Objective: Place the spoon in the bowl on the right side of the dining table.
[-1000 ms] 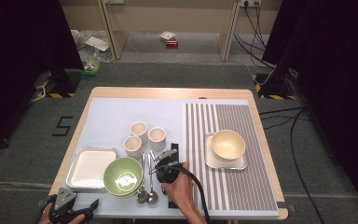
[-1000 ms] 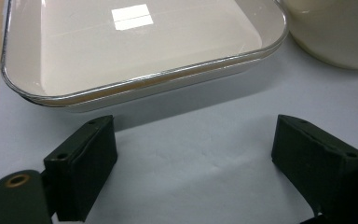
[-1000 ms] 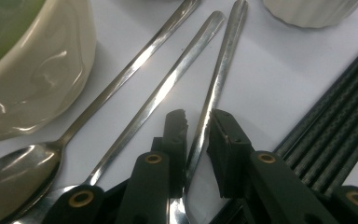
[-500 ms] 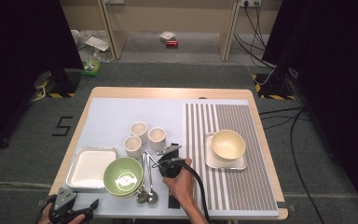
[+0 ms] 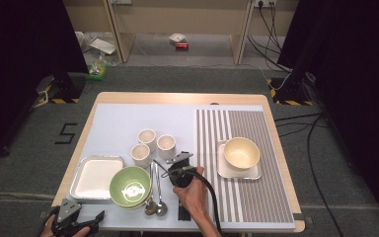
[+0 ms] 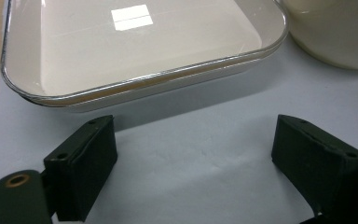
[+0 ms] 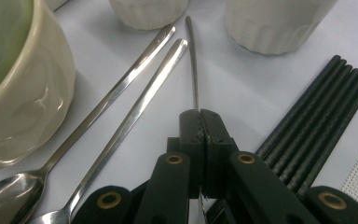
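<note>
Your right gripper (image 5: 170, 169) is near the middle of the tabletop's front half, and its jaws are pressed together on the thin handle of a metal utensil (image 7: 193, 70). The handle sticks out beyond the jaws toward the ribbed white cups (image 5: 147, 137); its working end is hidden, so I cannot tell which utensil it is. Two spoons (image 7: 121, 121) lie flat on the pale mat just beside it, on the side of the green bowl (image 5: 130, 185), their bowls toward the front edge. On the other side of your right gripper lies a bundle of black chopsticks (image 7: 317, 116), close to the striped mat (image 5: 246, 177).

Your left gripper (image 5: 81, 220) is at the front-left corner of the tabletop. Its jaws stand wide apart with nothing between them, just in front of the white rectangular tray (image 6: 135, 51), which sits near the left edge.

A cream bowl (image 5: 241, 152) rests on a square plate (image 5: 224, 170) on the striped mat, toward the right edge.
</note>
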`<action>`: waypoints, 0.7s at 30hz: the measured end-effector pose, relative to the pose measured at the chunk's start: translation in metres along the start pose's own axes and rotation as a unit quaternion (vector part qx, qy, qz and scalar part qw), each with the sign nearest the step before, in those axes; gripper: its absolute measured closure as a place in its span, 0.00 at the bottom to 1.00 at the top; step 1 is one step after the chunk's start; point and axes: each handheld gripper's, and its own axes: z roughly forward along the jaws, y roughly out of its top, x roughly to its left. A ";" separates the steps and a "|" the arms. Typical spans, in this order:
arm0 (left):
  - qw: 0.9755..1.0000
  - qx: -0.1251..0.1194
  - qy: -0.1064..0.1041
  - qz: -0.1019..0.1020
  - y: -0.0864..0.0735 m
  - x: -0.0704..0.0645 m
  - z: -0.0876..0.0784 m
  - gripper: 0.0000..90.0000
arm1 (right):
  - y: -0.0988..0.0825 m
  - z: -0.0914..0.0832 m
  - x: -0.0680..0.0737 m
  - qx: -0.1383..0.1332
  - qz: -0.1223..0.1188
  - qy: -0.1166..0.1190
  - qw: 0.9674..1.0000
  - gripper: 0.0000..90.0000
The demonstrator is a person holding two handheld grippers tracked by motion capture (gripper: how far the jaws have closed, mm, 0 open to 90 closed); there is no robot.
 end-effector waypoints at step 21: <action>1.000 0.000 0.000 0.000 0.000 0.000 0.000 0.14 | 0.005 0.003 0.008 0.008 -0.022 -0.007 1.000 0.99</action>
